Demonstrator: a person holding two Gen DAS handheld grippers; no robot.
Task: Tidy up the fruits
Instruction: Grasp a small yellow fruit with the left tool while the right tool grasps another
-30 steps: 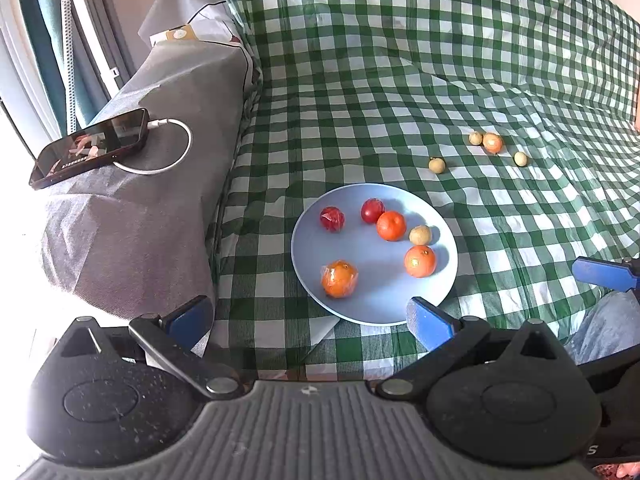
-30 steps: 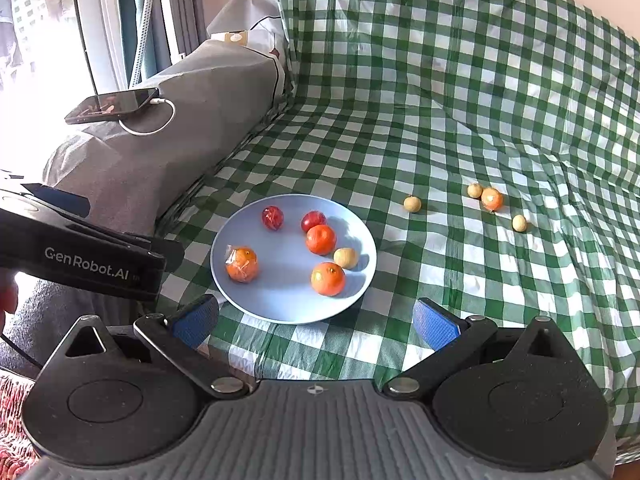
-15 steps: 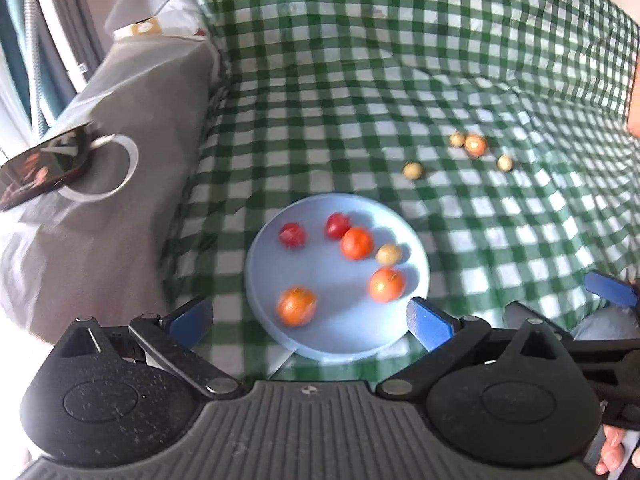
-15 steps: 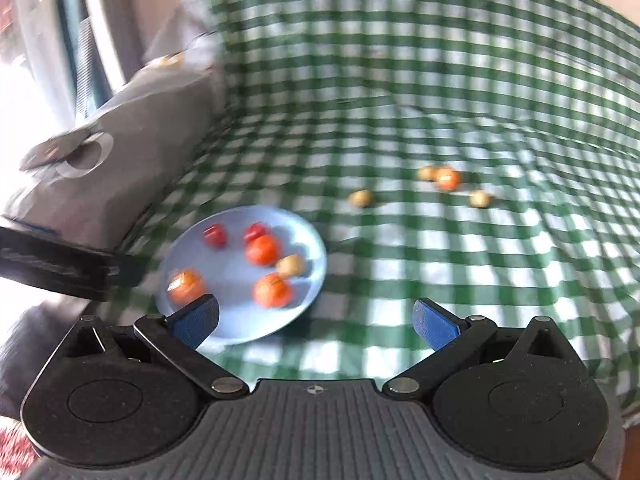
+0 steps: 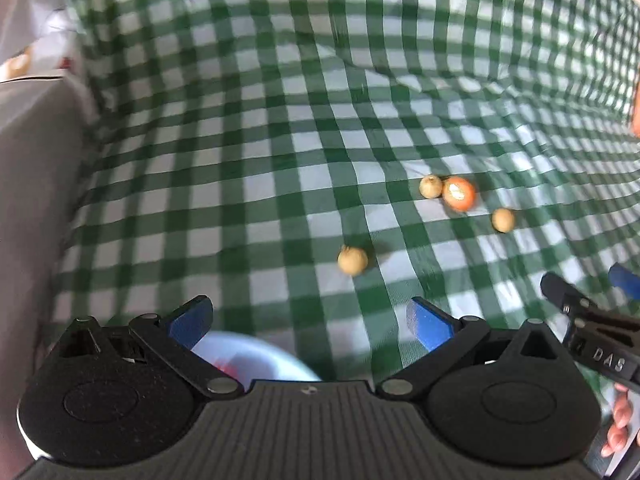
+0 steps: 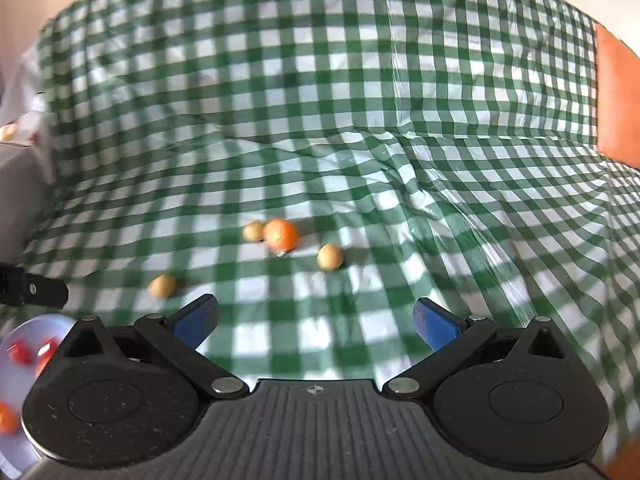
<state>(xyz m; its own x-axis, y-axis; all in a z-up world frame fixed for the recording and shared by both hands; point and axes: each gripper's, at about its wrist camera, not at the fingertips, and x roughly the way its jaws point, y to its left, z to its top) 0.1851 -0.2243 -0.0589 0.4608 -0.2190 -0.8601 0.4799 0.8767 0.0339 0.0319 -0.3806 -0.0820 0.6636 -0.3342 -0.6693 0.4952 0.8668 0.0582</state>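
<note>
On the green checked cloth [image 6: 360,120], four loose fruits lie mid-surface: an orange [image 6: 281,234] touching one tan fruit [image 6: 253,231], two others apart. Left gripper [image 5: 308,320] and right gripper [image 6: 316,320] are spread wide, empty. The plate [image 6: 16,380] sits near the left edge.

On the cloth: three tan fruits [image 6: 330,257], one orange fruit [image 6: 281,234] (plate contents blurred)
</note>
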